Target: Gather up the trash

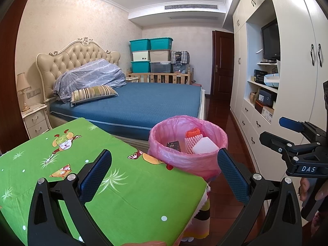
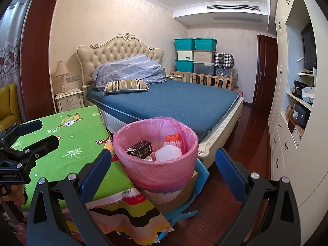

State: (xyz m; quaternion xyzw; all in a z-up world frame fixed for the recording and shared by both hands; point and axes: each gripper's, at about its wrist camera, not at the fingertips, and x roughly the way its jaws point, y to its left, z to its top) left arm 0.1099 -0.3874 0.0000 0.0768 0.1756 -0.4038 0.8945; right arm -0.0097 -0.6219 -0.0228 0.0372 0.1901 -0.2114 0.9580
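Observation:
A bin with a pink liner (image 1: 190, 160) (image 2: 160, 172) stands just past the corner of a table covered in a green cartoon cloth (image 1: 114, 184) (image 2: 67, 143). Inside lie a small black box (image 1: 173, 145) (image 2: 140, 148), white foam (image 1: 205, 147) (image 2: 168, 153) and orange and pink foam netting (image 1: 192, 133) (image 2: 173, 138). My left gripper (image 1: 164, 174) is open and empty above the table's corner, facing the bin. My right gripper (image 2: 164, 174) is open and empty, held in front of the bin. Each gripper shows in the other's view, the right (image 1: 287, 135) and the left (image 2: 37, 135).
A bed with a blue cover (image 1: 143, 104) (image 2: 174, 102) lies behind the bin. White wardrobes with drawers and shelves (image 1: 266, 94) (image 2: 291, 123) line the right wall. A nightstand with a lamp (image 1: 34, 119) (image 2: 69, 98) stands left. The bin sits on a box on a blue stool (image 2: 196, 184).

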